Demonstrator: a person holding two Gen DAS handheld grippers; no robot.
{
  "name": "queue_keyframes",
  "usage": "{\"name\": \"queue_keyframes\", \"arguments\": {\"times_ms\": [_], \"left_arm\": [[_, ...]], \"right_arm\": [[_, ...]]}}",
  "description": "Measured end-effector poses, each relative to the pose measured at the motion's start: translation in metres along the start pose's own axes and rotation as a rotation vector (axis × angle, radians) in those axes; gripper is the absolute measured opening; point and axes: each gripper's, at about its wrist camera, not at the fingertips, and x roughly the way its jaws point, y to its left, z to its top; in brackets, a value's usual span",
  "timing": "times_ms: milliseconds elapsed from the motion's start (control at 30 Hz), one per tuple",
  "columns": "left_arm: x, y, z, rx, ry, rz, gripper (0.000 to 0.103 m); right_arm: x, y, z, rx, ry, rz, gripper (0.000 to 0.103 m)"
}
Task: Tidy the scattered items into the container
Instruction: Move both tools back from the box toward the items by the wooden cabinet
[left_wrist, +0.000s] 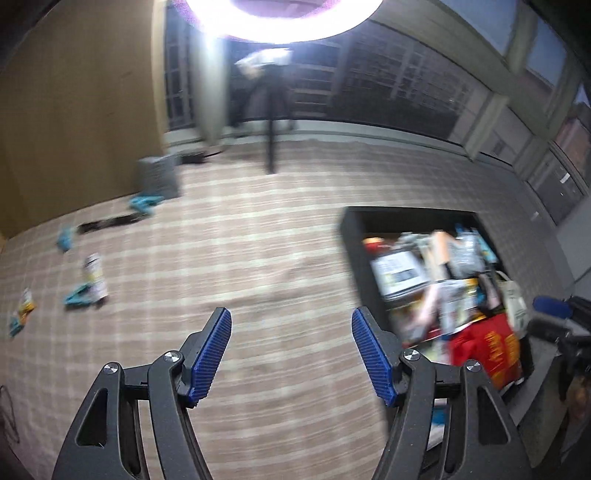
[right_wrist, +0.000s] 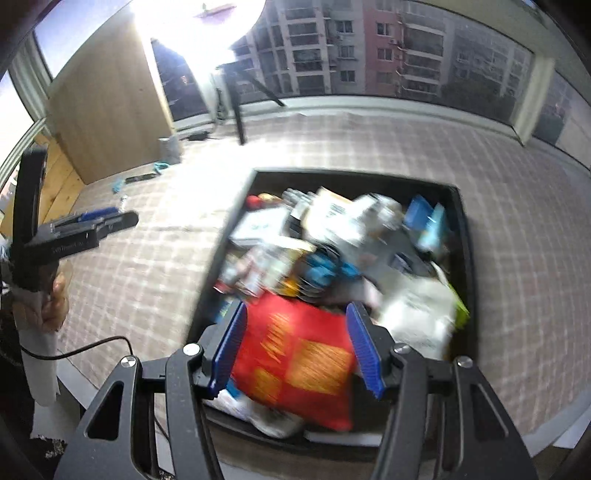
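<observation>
My left gripper (left_wrist: 291, 321) hangs open and empty over the checked cloth, left of the black container (left_wrist: 354, 258). Far to its left lie scattered items: teal clips (left_wrist: 75, 297), a small bottle (left_wrist: 94, 273), a packet (left_wrist: 24, 308) and a black strip (left_wrist: 107, 223). My right gripper (right_wrist: 297, 314) is open above the near end of the container (right_wrist: 236, 210), which is piled with packets and boxes. A red packet (right_wrist: 295, 358) lies on the pile under its jaws, and the pads do not press on it. The left gripper (right_wrist: 122, 219) shows in the right wrist view, held by a hand (right_wrist: 55, 299).
A grey box (left_wrist: 159, 177) and more teal clips (left_wrist: 146, 203) sit at the cloth's far left. A tripod leg (left_wrist: 271, 147) stands at the far edge under a bright ring light (left_wrist: 284, 14). A wooden panel is at left, windows behind. A cable (right_wrist: 92, 345) trails off the near edge.
</observation>
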Motion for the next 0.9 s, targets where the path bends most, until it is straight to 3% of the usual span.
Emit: {"name": "queue_keyframes", "arguments": {"times_ms": [267,533,633,900], "left_arm": [[-0.014,0.122,-0.008,-0.086,0.011,0.095,0.066],[-0.004,0.216,0.015,-0.132,0.008,0.150,0.066],[0.012,0.231,0.034,-0.070,0.010,0.164,0.065],[0.078,0.238,0.086,0.235,0.071,0.154,0.065]], "right_arm": [[0.031,0.095,0.061,-0.091,-0.051,0.033,0.055],[0.095,0.180,0.119,-0.224,-0.051,0.047,0.058],[0.125,0.200,0.142,-0.253,-0.033,0.044,0.058],[0.208,0.224,0.198,-0.303,0.021,0.110,0.057]]}}
